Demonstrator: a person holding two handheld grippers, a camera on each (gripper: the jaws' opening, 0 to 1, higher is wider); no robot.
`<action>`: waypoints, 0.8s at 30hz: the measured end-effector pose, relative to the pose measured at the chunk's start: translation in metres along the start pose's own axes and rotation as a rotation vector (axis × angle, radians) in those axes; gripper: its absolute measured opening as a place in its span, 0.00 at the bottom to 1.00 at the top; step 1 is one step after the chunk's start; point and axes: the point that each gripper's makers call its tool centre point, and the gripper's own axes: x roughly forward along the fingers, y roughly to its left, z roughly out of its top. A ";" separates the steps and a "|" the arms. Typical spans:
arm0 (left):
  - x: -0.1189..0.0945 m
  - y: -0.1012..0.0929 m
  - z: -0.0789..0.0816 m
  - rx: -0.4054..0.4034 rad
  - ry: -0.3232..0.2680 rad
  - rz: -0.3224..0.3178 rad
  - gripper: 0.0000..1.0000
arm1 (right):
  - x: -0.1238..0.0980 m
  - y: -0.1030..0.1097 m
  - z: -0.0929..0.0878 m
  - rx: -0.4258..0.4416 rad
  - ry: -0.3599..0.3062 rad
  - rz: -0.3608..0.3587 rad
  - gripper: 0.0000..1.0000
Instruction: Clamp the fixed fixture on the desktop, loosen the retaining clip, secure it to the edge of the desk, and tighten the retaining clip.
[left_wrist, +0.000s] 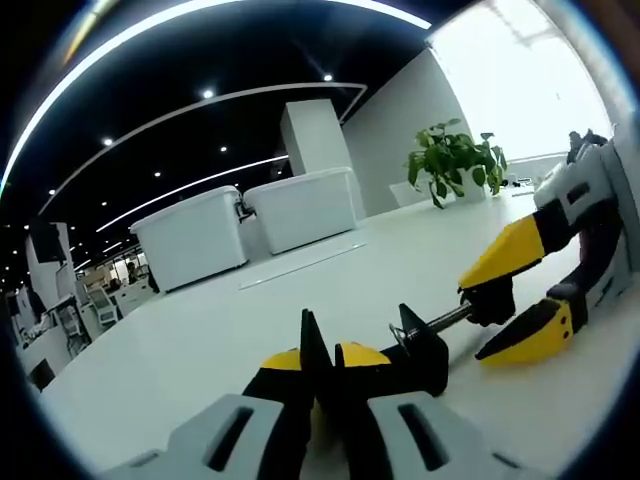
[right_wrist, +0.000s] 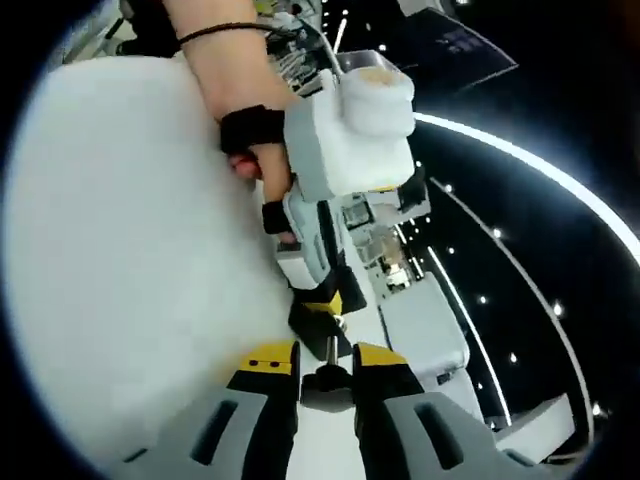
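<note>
Storage bins (left_wrist: 250, 225) — two white ones — stand far back on the white desk (left_wrist: 200, 340), a potted plant (left_wrist: 455, 160) off to their right. Near me, my left gripper (left_wrist: 318, 350) is clenched on the black clamp fixture (left_wrist: 420, 350); its threaded screw (left_wrist: 440, 322) runs right to the knob (left_wrist: 490, 300), which sits between the yellow tips of my right gripper (left_wrist: 520, 290). In the right gripper view, my right gripper (right_wrist: 325, 365) pinches that knob (right_wrist: 328, 380), and my hand (right_wrist: 245, 95) holds the left gripper's body beyond the clamp — screw (right_wrist: 330, 347) between.
</note>
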 end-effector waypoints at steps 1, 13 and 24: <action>0.000 0.000 0.000 0.002 -0.001 0.000 0.09 | -0.001 -0.002 -0.001 0.015 0.004 -0.005 0.20; 0.000 0.000 0.001 0.008 -0.003 0.002 0.09 | -0.021 -0.048 -0.011 1.271 -0.225 -0.006 0.32; 0.000 0.001 0.001 0.009 -0.003 0.003 0.09 | -0.012 -0.018 -0.033 1.272 -0.066 0.015 0.22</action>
